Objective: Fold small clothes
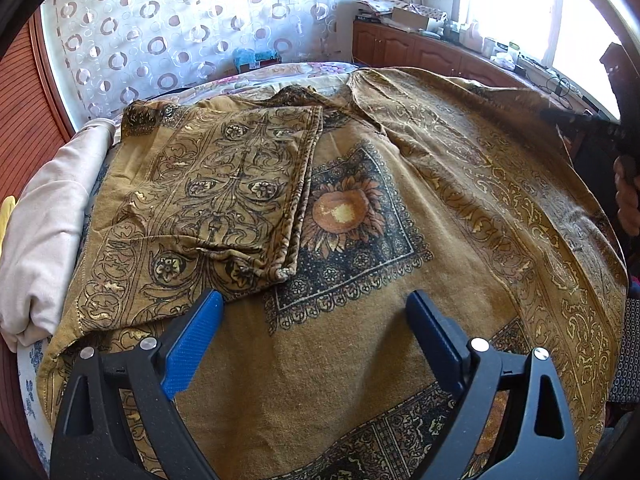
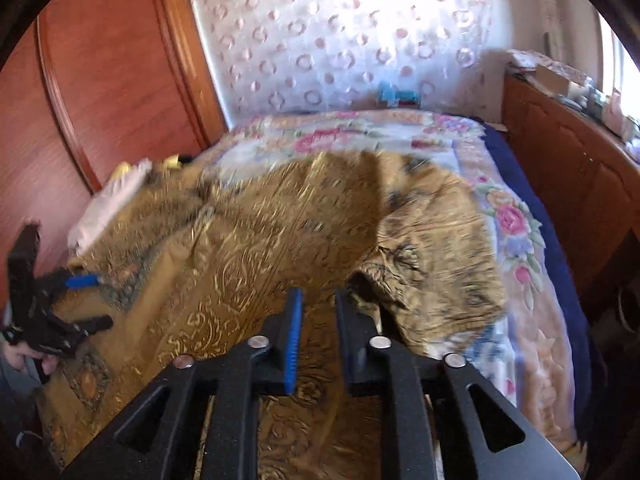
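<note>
A gold-brown patterned garment with a sunflower print lies spread on the bed; its left sleeve is folded over the body. My left gripper is open and empty, hovering just above the garment's lower middle; it also shows in the right wrist view. My right gripper has its jaws a narrow gap apart, nothing clearly between them, next to the garment's bunched right sleeve, which looks raised. The right wrist view is motion-blurred. In the left wrist view the right gripper's black body shows at the right edge.
A cream garment lies at the bed's left edge. The floral bedspread lies beneath. A wooden cabinet with clutter stands by the window. A wooden wardrobe stands left. A sheer curtain hangs behind the bed.
</note>
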Demonstrator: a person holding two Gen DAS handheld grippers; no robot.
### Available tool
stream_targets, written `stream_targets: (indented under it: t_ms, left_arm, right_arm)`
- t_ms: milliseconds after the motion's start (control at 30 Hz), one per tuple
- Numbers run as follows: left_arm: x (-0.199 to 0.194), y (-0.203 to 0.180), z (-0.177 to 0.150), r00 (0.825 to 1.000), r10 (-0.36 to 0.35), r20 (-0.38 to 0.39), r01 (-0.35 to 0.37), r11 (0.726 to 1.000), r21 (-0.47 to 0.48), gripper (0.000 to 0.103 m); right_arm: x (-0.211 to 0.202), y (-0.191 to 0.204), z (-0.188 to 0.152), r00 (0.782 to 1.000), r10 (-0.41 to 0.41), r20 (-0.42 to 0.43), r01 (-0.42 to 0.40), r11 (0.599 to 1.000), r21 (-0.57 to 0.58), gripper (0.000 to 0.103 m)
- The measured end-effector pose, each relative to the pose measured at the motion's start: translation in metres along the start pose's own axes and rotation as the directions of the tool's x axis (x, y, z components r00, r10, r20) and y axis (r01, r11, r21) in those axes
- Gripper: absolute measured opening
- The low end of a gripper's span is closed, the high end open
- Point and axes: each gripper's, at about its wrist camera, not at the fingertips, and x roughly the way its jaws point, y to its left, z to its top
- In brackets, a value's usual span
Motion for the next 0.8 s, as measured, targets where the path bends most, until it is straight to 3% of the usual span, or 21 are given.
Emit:
stream_targets:
  t_ms: [67,300,500,633,733,800]
  left_arm:
    - [0.0,0.0,0.0,1.0,0.0,0.0,0.0,1.0,0.0,0.093]
    - [0.0,0.0,0.0,1.0,-0.001,0.0,0.001,1.0,-0.001,0.093]
    - [0.0,0.0,0.0,1.0,-0.001,0.0,0.001,1.0,-0.001,0.093]
    - [0.0,0.0,0.0,1.0,-0.002,0.0,0.002,1.0,-0.002,0.093]
    - [0.0,0.0,0.0,1.0,-0.002,0.0,0.002,1.0,-0.002,0.093]
    - [0.0,0.0,0.0,1.0,-0.002,-0.001,0.002,1.0,-0.002,0.093]
  right_arm:
    - [-0.017,-0.017,0.001,0.999,-0.027,0.043,0.025,0.999,0.035,0.045]
    - [-0.026,-0.061,-0.008,0.989,-0.116,0.093,0.099,0.981,0.169,0.048]
    - [0.029,-0.089,-0.019,0.988,-0.147,-0.057,0.157,0.937,0.312,0.05]
    - [0.061,-0.098,-0.021,0.985,-0.1,-0.139,0.146,0.912,0.384,0.05]
    - [0.07,-0.101,-0.02,0.986,-0.062,-0.154,0.121,0.903,0.412,0.05]
    - [0.07,-0.103,-0.016,0.989,-0.049,-0.136,0.101,0.906,0.411,0.039]
